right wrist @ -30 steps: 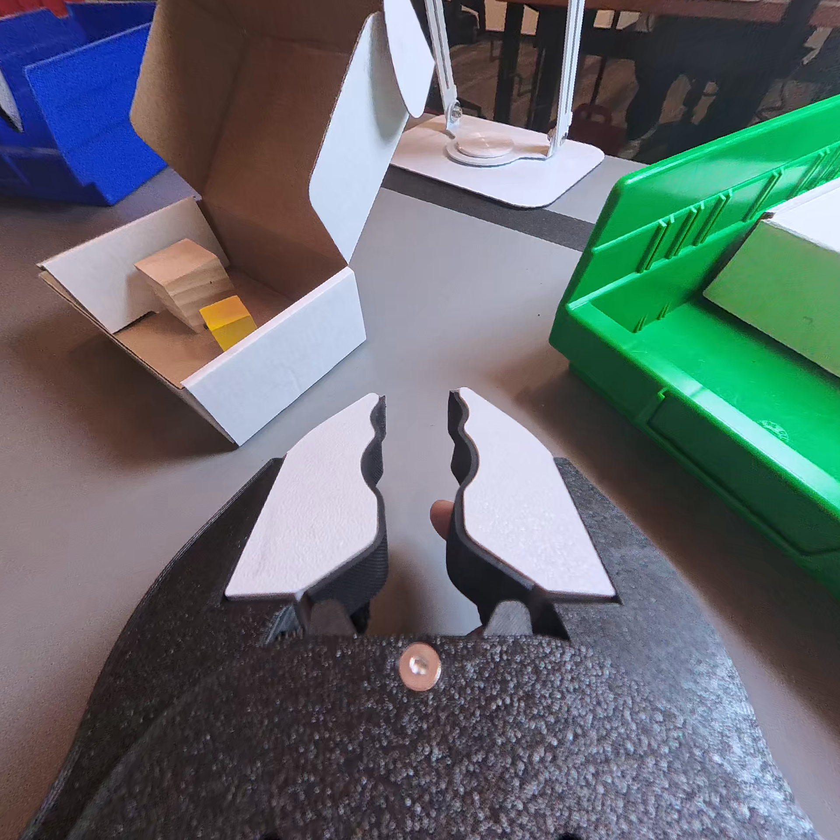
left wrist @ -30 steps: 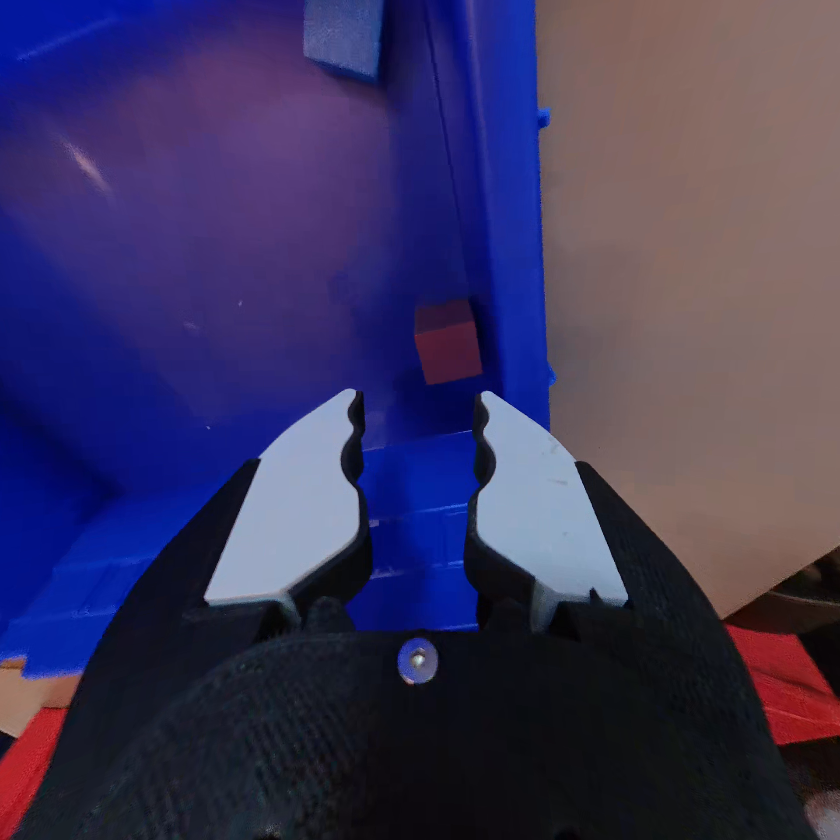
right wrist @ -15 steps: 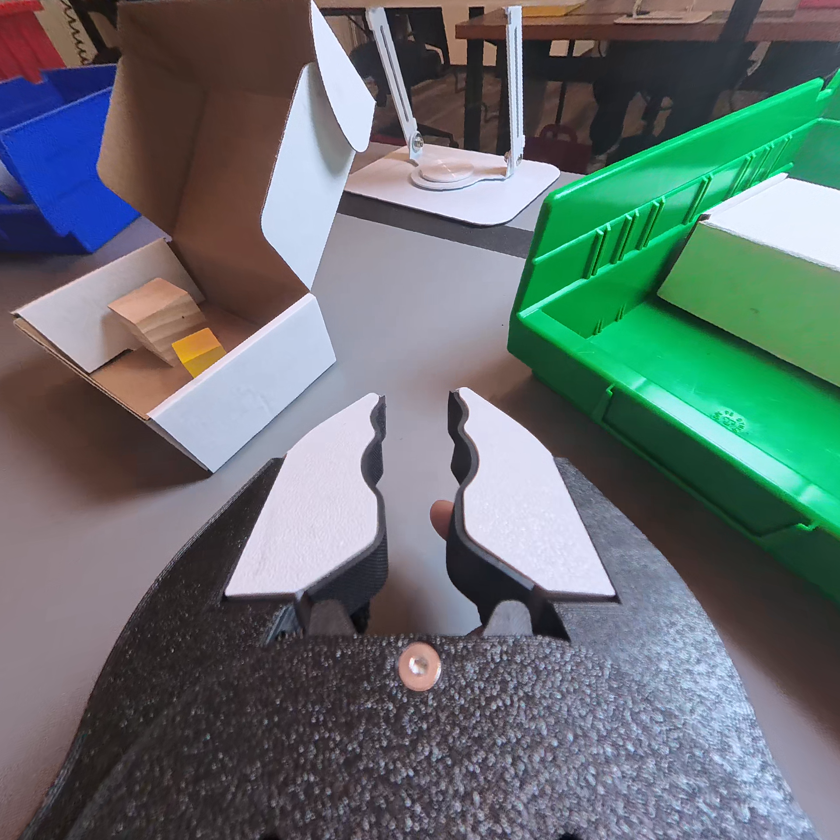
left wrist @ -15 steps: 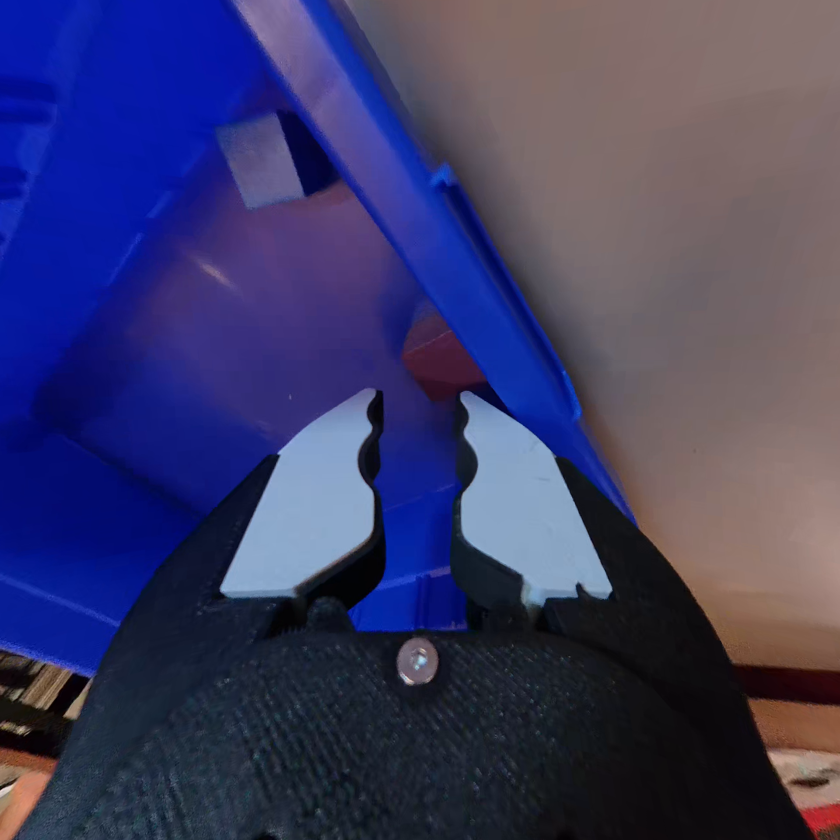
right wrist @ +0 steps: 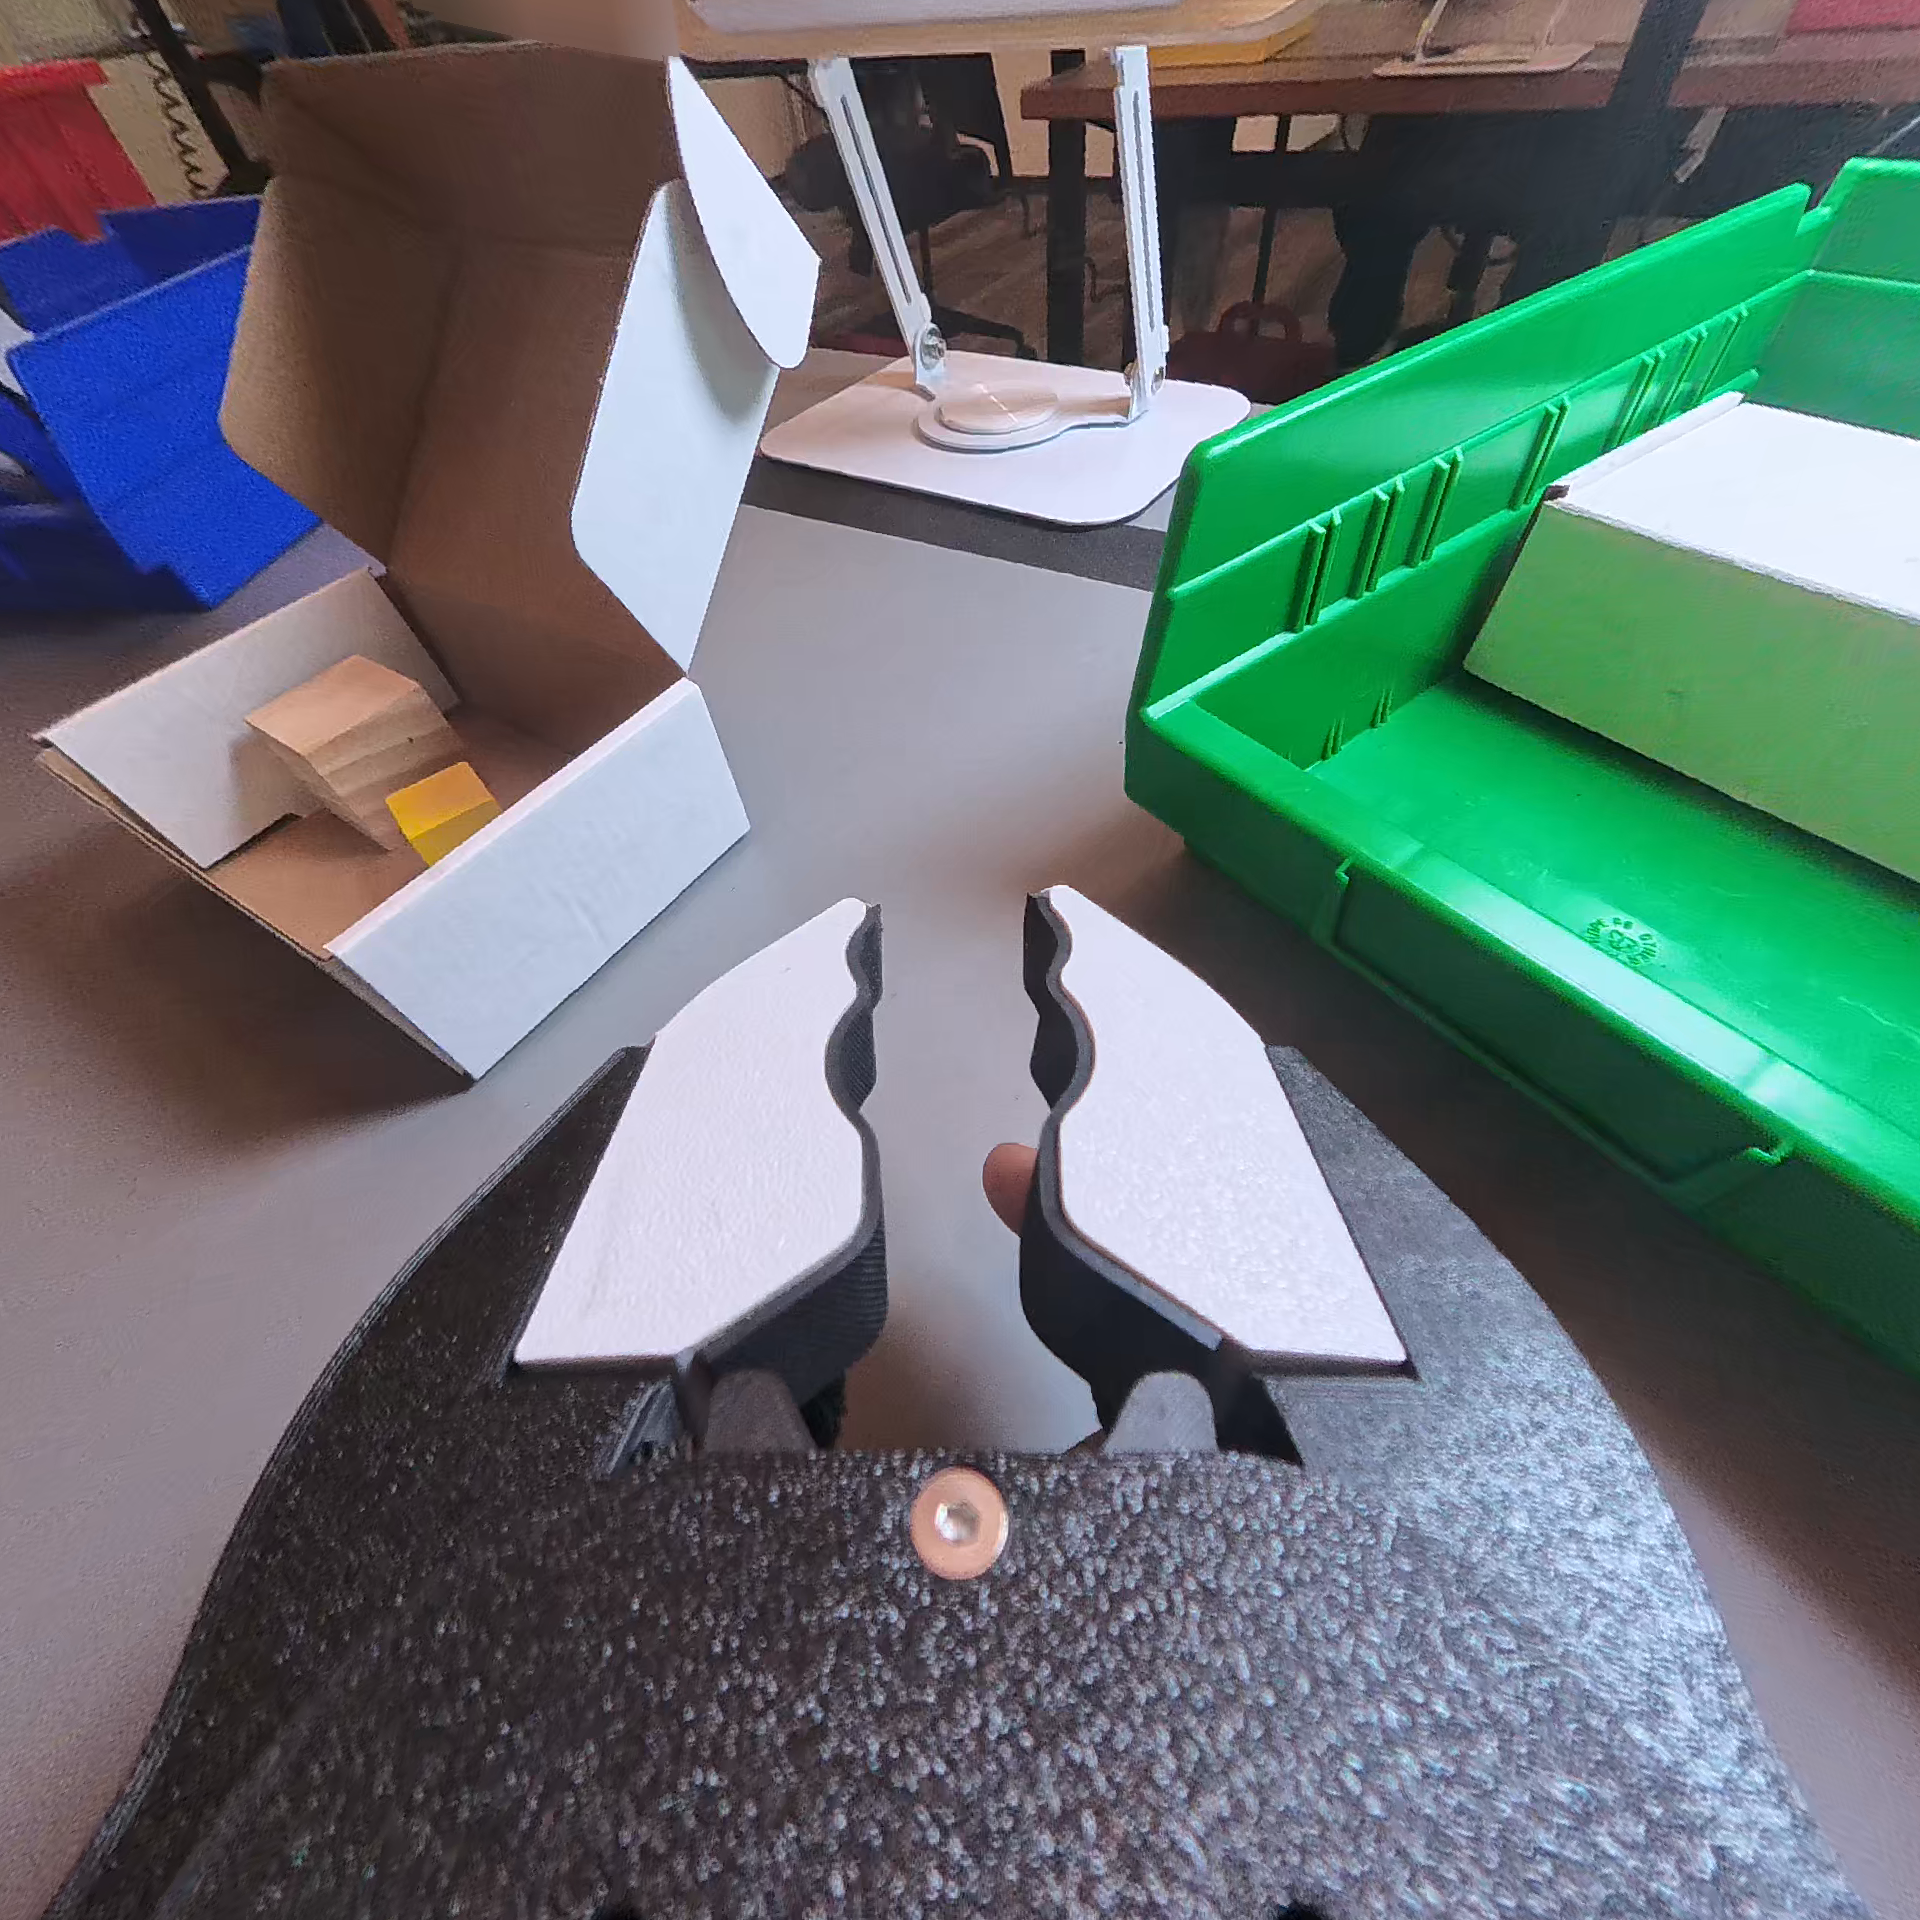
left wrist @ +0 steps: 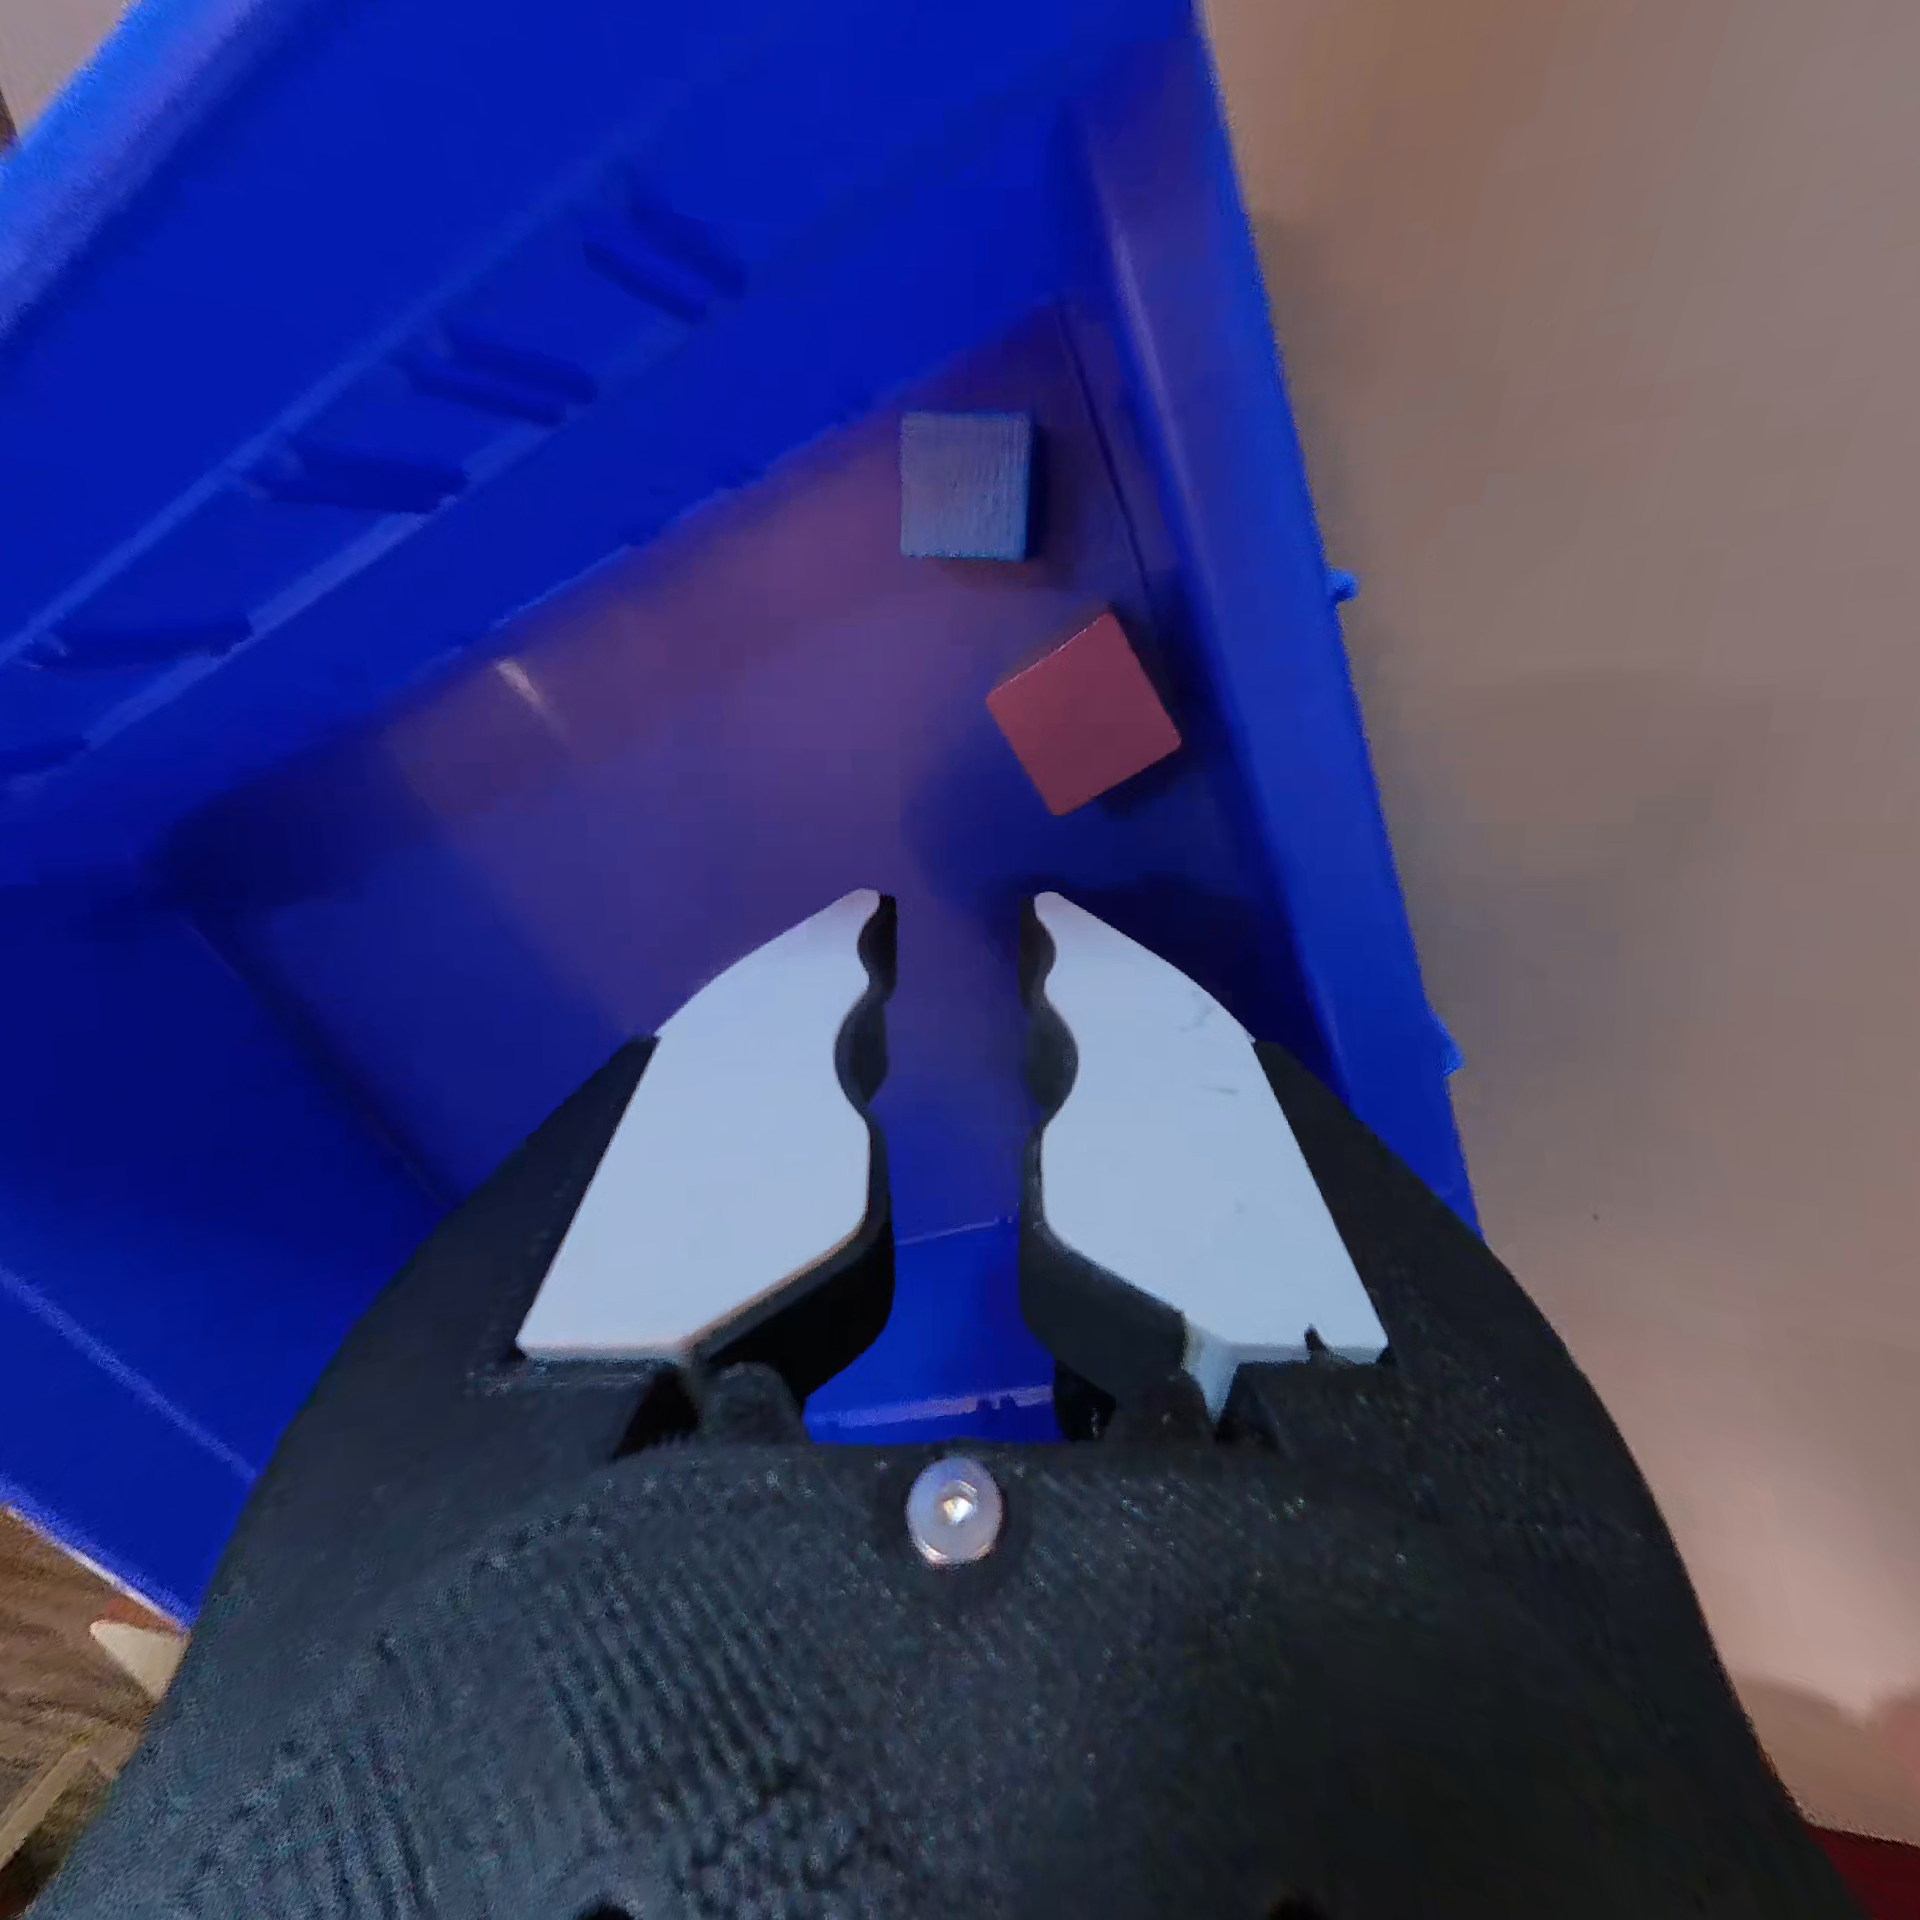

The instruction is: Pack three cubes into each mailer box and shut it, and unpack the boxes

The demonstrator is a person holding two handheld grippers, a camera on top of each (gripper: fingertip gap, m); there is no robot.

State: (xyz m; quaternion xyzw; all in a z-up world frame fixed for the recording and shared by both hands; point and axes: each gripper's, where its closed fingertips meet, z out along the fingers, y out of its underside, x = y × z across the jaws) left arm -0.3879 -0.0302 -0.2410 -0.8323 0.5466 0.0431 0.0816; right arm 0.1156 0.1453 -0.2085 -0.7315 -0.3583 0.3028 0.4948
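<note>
My left claw, spread and empty, is inside the blue plastic bin, and the small dark red cube sits just ahead, a bit right.

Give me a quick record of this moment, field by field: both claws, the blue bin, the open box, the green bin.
left claw: open, empty, over the blue bin
blue bin: holds a blue cube and a red cube, apart, near its right wall
right claw: open, empty, above the grey table
open mailer box: lid up, holds a wooden block and a yellow cube
green bin: holds a closed white box
</note>
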